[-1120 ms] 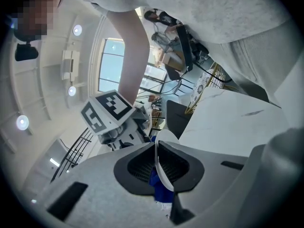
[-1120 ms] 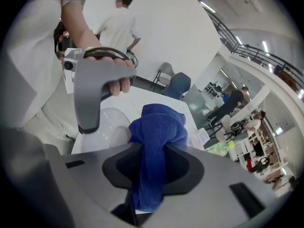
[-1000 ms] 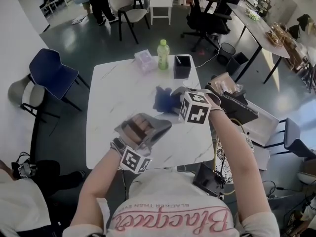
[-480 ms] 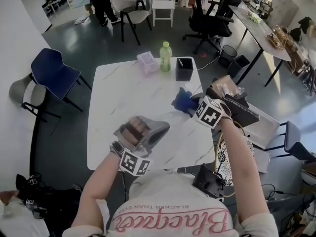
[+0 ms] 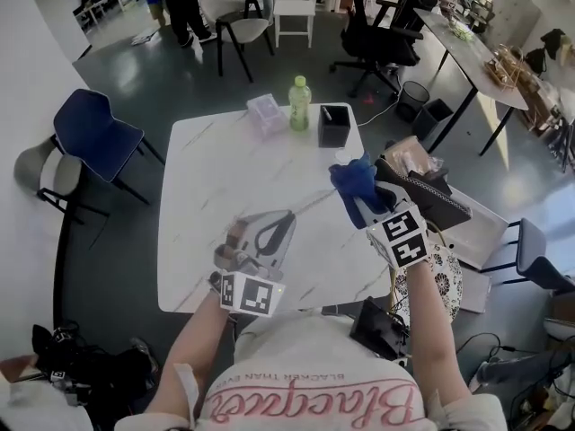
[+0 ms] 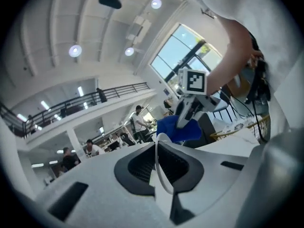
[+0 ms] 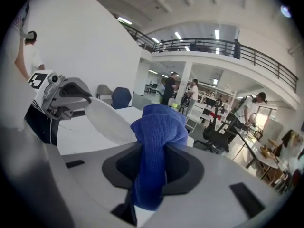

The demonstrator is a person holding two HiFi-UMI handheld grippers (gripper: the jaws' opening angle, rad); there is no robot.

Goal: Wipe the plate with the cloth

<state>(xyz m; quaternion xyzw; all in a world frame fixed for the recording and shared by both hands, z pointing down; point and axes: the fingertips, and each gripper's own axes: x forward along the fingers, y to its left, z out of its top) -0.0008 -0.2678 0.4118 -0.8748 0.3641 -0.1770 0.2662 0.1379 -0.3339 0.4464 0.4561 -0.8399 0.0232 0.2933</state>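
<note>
Cloth (image 5: 355,180) rightward, near black container (image 5: 334,126)

Marble tbl (image 5: 216,169), blue chair (image 5: 94,133), grey floor (image 5: 117,61), big window (image 6: 190,56).

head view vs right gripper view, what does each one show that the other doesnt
Only the head view: the person's shirt and the marker cube on the right tool. Only the right gripper view: the balcony railing and that tool's jaws shut on the cloth, seen close up. Both: the blue cloth, the white table, and the left tool gripping the plate.
</note>
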